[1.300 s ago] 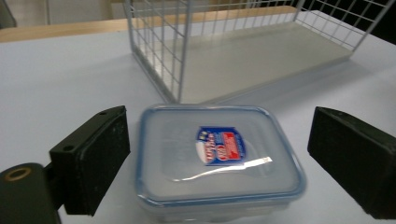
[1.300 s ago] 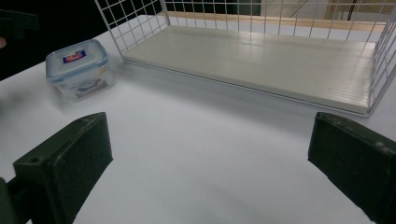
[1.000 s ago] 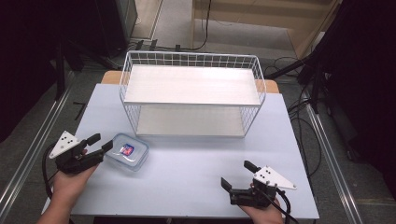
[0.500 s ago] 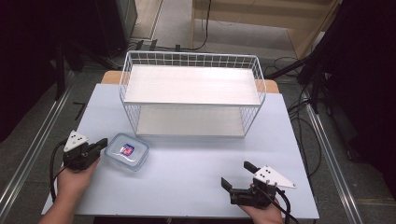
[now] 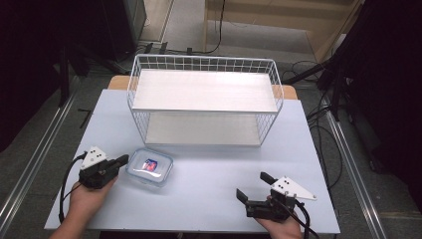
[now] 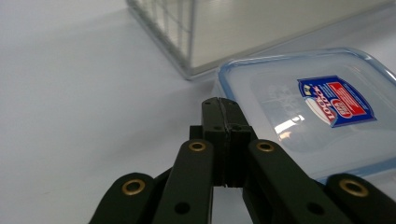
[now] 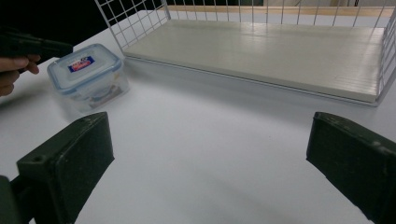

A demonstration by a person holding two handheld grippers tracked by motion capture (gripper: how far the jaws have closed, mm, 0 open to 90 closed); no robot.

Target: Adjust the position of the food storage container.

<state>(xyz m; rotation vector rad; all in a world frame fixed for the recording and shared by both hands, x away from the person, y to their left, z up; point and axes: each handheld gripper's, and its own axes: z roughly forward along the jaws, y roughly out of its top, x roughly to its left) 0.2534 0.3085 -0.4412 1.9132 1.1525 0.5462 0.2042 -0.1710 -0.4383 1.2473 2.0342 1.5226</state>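
one container (image 5: 150, 167), one wire rack (image 5: 204, 102); left gripper (image 5: 121, 161) pressed together, right gripper (image 5: 253, 186) spread.

Black claws (image 5: 122, 162) — brass rivets, grey triangular plates, black cables.

A pale blue-white table (image 5: 199, 194) stands on a grey floor (image 5: 40, 114). Metal rails (image 5: 30, 164) run along both its sides. Black cables (image 5: 323, 119) trail over the floor at the right, and wooden furniture (image 5: 278, 15) stands beyond, amid dark surroundings.
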